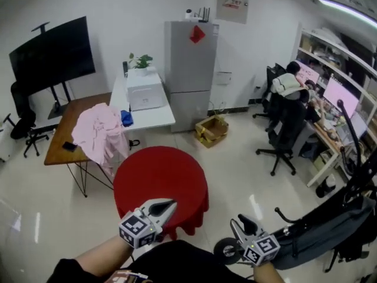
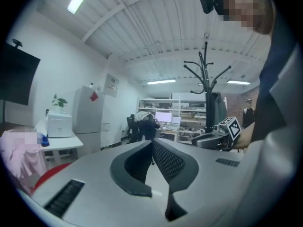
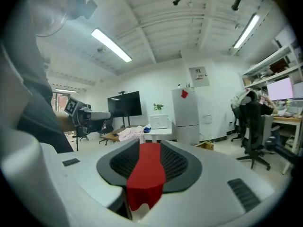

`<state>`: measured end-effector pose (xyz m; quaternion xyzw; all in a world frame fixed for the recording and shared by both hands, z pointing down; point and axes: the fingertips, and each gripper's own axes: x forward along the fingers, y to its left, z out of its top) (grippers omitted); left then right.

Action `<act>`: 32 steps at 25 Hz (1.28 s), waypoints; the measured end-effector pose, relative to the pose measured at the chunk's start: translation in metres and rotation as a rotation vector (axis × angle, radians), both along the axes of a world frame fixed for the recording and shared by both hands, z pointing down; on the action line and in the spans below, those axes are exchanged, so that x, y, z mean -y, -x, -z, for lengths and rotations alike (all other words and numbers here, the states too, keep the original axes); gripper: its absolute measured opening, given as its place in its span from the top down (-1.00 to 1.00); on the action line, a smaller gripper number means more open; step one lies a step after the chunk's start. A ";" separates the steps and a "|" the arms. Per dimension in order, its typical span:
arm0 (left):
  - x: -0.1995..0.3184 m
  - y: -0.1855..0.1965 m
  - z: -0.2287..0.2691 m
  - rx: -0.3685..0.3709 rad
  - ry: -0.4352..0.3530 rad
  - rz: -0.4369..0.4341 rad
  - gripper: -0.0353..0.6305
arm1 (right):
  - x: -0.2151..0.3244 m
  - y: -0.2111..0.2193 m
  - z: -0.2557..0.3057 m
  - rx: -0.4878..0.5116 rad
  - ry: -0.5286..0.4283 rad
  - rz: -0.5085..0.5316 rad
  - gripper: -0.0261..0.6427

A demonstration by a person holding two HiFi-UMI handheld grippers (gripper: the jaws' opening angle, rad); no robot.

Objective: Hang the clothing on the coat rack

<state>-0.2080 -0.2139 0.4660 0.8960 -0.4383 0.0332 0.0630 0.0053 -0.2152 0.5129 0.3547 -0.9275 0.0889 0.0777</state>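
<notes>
Beyond the red round table (image 1: 159, 178), we see the pink clothing (image 1: 100, 128) heaped on the wooden table (image 1: 62, 149), part of it spilling over the edge, well apart from both tools. Left gripper (image 1: 168, 207): jaws together, empty. Right gripper (image 1: 244, 223): jaws apart, empty. Risk, as we judge it: a shallow pinch could drag the heap to the floor, far from the coat rack (image 2: 206, 77).

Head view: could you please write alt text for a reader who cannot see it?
Two empty hand-held grippers, the left gripper shut and the right gripper open, hover near a round red table. Pink clothing lies on a wooden table beyond; a coat rack stands at right.
</notes>
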 end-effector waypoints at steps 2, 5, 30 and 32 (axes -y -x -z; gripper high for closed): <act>-0.002 0.033 -0.008 -0.029 0.037 0.095 0.89 | 0.019 0.029 -0.010 0.008 0.033 0.075 0.55; 0.000 0.084 -0.022 -0.051 0.053 0.196 0.89 | 0.049 0.078 -0.015 0.008 0.059 0.155 0.62; 0.013 0.218 -0.100 -0.101 0.220 0.144 0.89 | 0.066 0.272 -0.057 -0.049 0.160 0.156 0.91; 0.009 0.209 -0.099 -0.106 0.227 0.136 0.89 | 0.062 0.273 -0.059 -0.053 0.161 0.168 0.91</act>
